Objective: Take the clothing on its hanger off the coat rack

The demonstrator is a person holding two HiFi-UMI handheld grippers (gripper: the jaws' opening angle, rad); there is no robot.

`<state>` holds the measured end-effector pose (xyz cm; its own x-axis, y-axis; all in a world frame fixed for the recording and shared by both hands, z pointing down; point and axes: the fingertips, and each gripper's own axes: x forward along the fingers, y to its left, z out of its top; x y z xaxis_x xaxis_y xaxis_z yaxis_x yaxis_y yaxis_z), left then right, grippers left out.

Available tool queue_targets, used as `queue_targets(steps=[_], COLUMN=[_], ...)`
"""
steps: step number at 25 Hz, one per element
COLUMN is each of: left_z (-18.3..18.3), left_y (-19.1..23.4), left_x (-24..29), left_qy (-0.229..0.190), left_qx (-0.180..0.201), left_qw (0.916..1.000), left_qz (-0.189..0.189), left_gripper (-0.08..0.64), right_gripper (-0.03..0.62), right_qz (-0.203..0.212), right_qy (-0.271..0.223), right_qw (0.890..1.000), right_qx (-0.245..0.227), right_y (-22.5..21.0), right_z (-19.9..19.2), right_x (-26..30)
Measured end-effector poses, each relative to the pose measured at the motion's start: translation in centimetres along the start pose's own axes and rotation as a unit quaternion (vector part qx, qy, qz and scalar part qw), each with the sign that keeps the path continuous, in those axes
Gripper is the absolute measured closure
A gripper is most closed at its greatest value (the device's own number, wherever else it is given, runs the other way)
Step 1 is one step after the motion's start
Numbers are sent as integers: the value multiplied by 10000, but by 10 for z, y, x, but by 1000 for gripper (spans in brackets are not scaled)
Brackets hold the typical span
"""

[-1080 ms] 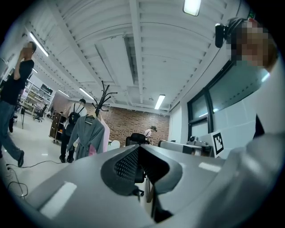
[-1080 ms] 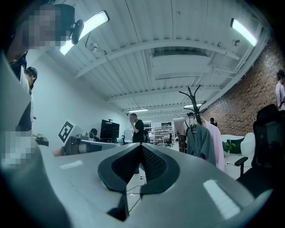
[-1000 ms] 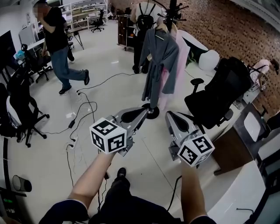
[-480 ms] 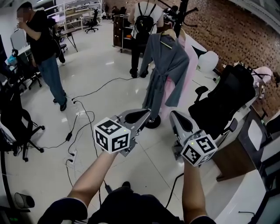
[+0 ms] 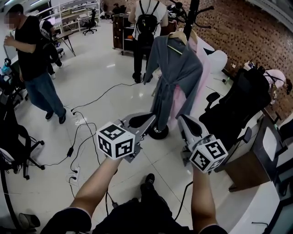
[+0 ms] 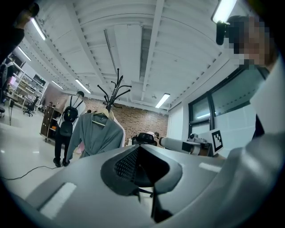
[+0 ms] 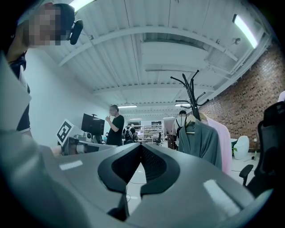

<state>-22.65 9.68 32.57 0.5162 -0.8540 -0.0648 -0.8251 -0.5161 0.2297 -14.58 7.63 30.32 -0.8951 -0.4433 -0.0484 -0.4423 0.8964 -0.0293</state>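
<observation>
There're 2 grippers (left gripper point(image 5: 152, 119), right gripper point(image 5: 182, 120)), 1 coat rack point(image 5: 193, 13), 2 garments (grey robe point(image 5: 176, 73), pink robe point(image 5: 204, 68)), 2 ppl standing (black-tee person point(image 5: 29, 50), backpack person point(image 5: 145, 23)).

The right gripper point(image 7: 141, 150) points level across the room, its fingers point(image 7: 200, 187) closed tip to tip with nothing between them. Beyond them to the right stands a black coat rack point(image 7: 191, 95), where a grey robe point(image 7: 201, 140) hangs on a wooden hanger point(image 7: 190, 119) with a pink garment point(image 7: 224, 143) just behind it. A person in black point(image 7: 115, 127) stands further back at left, and a brick wall point(image 7: 249, 98) runs along the right.
</observation>
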Motion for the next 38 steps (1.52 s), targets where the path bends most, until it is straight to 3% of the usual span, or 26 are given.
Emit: queue_targets(steps=[12, 23, 30, 38], left_z=[14, 28, 51, 61], left_y=[98, 161, 193, 228], left_x=[107, 196, 233, 272], left_qy=[28, 114, 51, 222], left_qx=[106, 226, 378, 360], left_qw=[9999, 9997, 9983, 9916], left_qz=[28, -41, -434, -1224], left_gripper=[549, 549, 549, 549], right_gripper=[592, 592, 592, 591], right_qz=[-68, -209, -530, -1247], right_qy=[-74, -45, -18, -74], right_qw=[9998, 9991, 9975, 9907], right_qx=[-171, -358, -466, -543], right_y=[-114, -207, -238, -265], right_z=[-4, 3, 10, 13], right_x=[88, 142, 172, 196])
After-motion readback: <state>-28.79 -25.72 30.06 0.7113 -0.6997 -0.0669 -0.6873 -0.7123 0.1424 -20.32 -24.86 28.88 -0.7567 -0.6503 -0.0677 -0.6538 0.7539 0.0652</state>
